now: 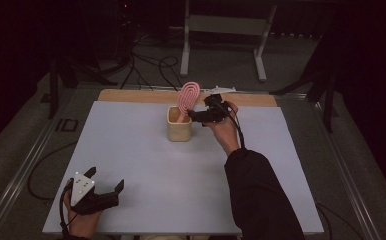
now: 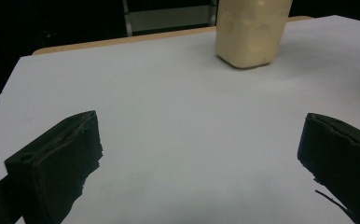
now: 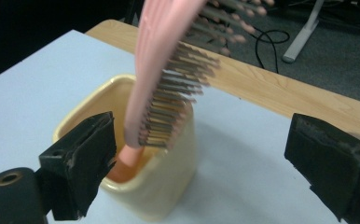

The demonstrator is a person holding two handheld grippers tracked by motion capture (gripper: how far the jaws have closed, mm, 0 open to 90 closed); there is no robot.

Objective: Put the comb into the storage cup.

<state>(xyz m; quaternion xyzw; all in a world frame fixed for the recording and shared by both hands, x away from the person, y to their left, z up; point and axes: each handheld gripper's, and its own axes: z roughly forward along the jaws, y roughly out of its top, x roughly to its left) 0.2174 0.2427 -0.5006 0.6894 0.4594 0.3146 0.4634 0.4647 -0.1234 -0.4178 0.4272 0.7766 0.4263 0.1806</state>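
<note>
Right hand-held gripper [image 1: 197,116] reaches mid-frame, jaws spread beside the pink brush [image 1: 186,98] in the cup [image 1: 179,129]; left hand-held gripper [image 1: 105,183] rests released, lower left.

No readable text, labels, brands, numbers or signs anywhere. Bench [image 1: 131,165] surface is plain, no print. Cream cup [image 1: 179,126] near the far edge is unmarked in the high view; in the left gripper view its side has faint round dimples, not letters. Pink hairbrush [image 3: 157,70] in the cup carries no logo. Grey plate on the left claw [image 1: 101,192] has small holes, no writing. Black pads of the right claw [image 3: 201,163] are blank.
</note>
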